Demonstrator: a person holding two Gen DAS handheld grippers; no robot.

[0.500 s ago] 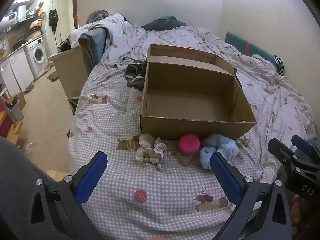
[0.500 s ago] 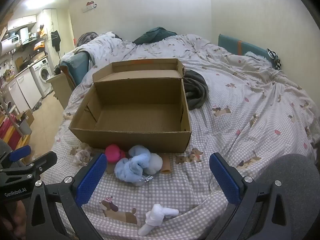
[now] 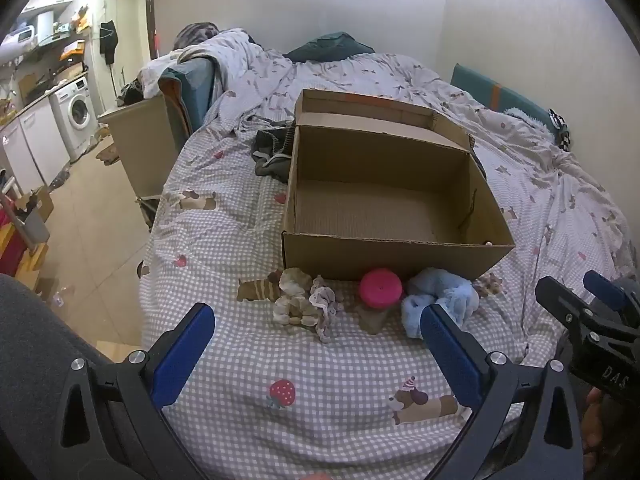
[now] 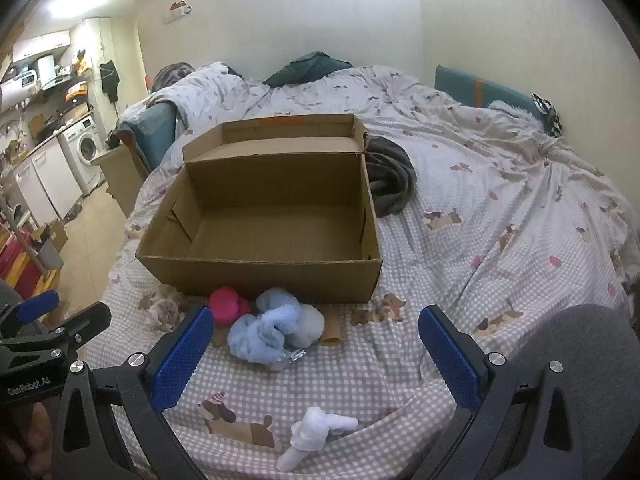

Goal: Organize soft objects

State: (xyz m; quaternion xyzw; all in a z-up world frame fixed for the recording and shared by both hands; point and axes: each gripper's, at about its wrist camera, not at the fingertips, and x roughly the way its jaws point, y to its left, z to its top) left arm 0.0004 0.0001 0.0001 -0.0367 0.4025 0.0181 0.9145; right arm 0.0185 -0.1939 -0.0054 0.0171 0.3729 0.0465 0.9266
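Note:
An open cardboard box point(image 3: 384, 256) stands empty on the bed; it also shows in the right wrist view point(image 4: 260, 276). In front of it lie a beige frilly soft toy point(image 3: 304, 302), a pink ball-shaped toy point(image 3: 380, 290) and a light blue fluffy toy point(image 3: 440, 300). The right wrist view shows the pink toy point(image 4: 226, 306), the blue toy point(image 4: 276, 328) and a white rolled sock point(image 4: 316, 436) nearer to me. My left gripper point(image 3: 316, 352) is open and empty, short of the toys. My right gripper point(image 4: 316, 354) is open and empty, above the bedsheet behind the blue toy.
A dark grey garment point(image 4: 390, 180) lies beside the box. The bed has a checked sheet point(image 3: 320, 380) with a rumpled duvet point(image 3: 360, 76) at the back. The bed's left edge drops to the floor point(image 3: 92, 240); a washing machine point(image 3: 78, 114) stands far left.

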